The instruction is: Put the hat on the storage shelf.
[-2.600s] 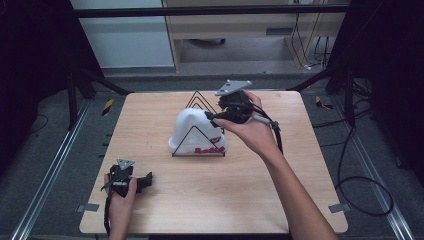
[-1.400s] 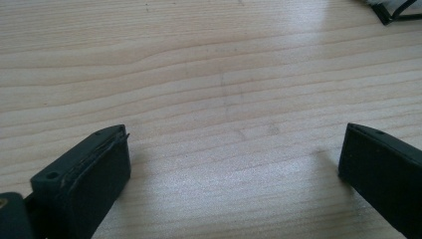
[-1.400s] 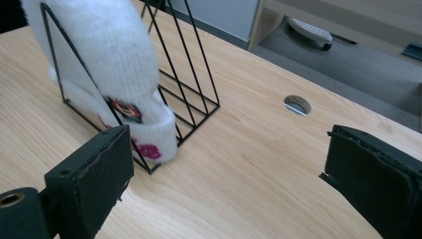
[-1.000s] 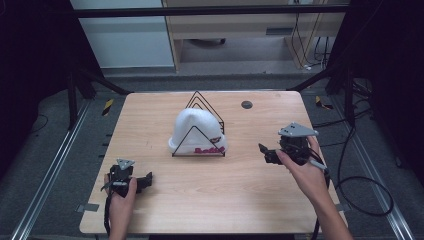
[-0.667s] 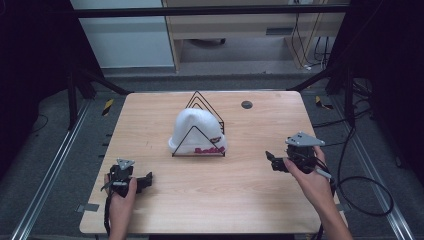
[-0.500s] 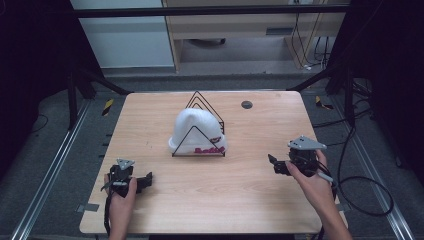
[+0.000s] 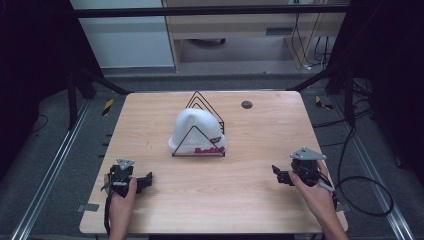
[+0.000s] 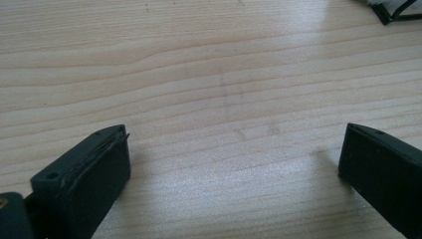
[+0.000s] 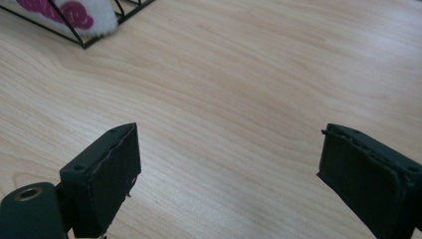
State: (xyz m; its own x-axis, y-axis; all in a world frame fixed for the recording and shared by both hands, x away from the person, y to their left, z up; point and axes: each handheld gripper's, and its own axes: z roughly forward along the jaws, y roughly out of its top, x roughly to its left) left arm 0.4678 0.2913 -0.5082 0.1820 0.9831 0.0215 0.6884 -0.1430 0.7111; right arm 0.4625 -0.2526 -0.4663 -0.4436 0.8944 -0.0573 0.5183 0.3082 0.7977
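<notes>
Moved since earlier: our right tongs, formerly up at the white knit hat, now rest near the table's front right, jaws wide apart and empty. Unmoved: our left tongs at front left, jaws likewise spread on nothing. Hat sits mid-table, draped over the black wire rack with red lettering facing us, well apart from both tongs; we judge the placing finished.
</notes>
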